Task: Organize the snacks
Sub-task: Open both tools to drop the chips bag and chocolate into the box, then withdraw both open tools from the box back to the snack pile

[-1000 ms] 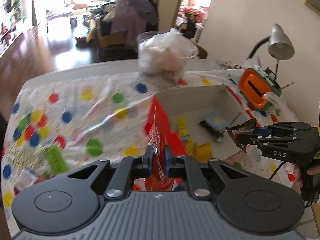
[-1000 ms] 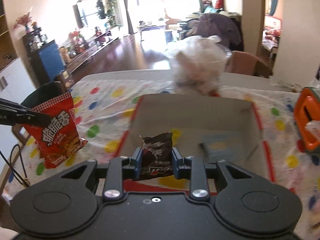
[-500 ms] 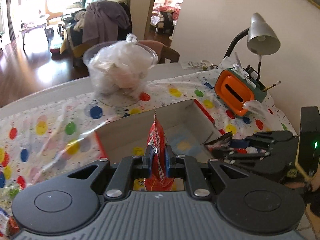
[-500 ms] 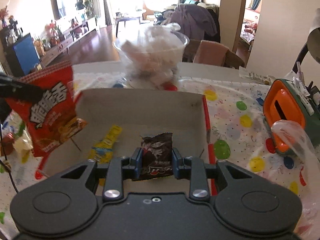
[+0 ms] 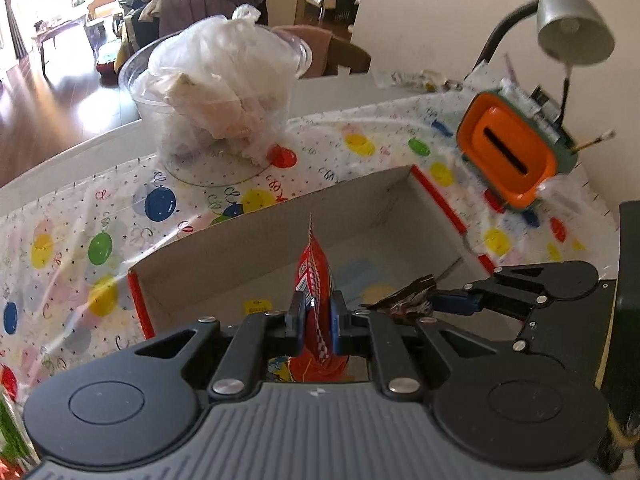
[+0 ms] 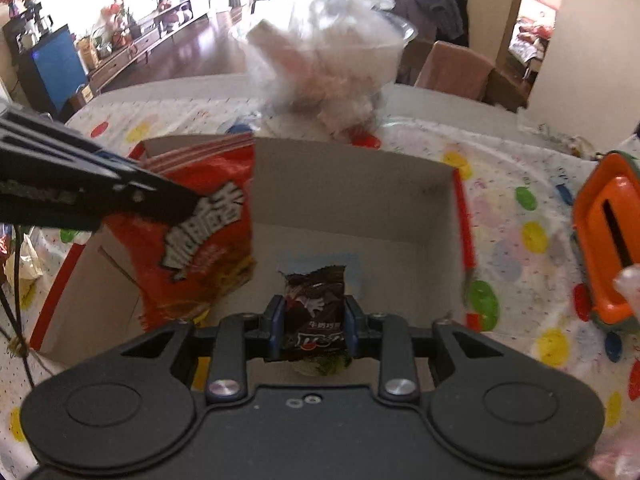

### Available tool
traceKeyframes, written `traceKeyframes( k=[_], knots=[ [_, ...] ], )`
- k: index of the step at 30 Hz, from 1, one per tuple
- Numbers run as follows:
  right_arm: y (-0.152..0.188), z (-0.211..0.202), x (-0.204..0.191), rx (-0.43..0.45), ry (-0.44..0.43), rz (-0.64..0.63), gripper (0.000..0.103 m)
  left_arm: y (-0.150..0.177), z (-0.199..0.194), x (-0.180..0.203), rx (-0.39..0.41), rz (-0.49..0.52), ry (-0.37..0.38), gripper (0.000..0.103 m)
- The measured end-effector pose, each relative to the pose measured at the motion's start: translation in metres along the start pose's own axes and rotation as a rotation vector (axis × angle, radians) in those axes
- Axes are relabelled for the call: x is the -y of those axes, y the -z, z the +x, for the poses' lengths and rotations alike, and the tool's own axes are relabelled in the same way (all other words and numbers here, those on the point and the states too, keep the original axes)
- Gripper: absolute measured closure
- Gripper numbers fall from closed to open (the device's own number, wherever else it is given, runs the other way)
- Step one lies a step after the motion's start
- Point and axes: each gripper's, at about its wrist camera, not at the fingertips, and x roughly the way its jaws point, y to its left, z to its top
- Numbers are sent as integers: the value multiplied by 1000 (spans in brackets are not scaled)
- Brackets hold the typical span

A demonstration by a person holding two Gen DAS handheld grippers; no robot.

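Hanging above the open grey cardboard box with red outer edges (image 5: 404, 196), both grippers carry a snack. The left gripper (image 5: 314, 320) is clamped on a red foil snack bag w/ white printed characters (image 5: 314, 276); in the left wrist view the bag is seen edge-on between the blue pads, and in the right wrist view its flat front (image 6: 204, 240) hangs over the left part of the box (image 6: 352, 184). The right gripper (image 6: 314, 328) is clamped on a small dark brown chocolate wrapper (image 6: 316, 300), held upright over the box floor; from the left wrist view this wrapper (image 5: 404, 300) sticks out sideways from the right gripper (image 5: 436, 302), just beside the red bag. On the box floor a small yellow packet (image 5: 258, 306) lies near the front wall. The box stands on a white tablecloth w/ coloured balloon dots (image 5: 100, 248). Behind the box is a clear plastic tub stuffed w/ a crumpled plastic bag (image 5: 216, 96). On the right side sits an orange and green holder w/ a slot (image 5: 512, 152), and a grey desk lamp (image 5: 572, 20) is above it
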Motion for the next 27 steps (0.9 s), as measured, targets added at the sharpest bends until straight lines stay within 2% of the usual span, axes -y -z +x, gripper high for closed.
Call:
traceKeyframes(
  k=[6, 11, 17, 22, 27],
  knots=[
    [-5, 13, -10, -31, -8, -32, 74, -6, 28, 6, -81, 31, -51, 92],
    [-11, 16, -12, -45, -5, -38, 73, -10, 38, 5, -116, 27, -77, 92],
    [-10, 13, -9, -41, -6, -22, 69, -9, 39, -1, -129, 4, -64, 91],
    [-9, 4, -9, -29, -18, -12, 64, -3, 29, -4, -106, -8, -55, 91],
    [-7, -14, -11, 7, -32, 2, 59, 2, 13, -8, -83, -27, -26, 87]
  ],
)
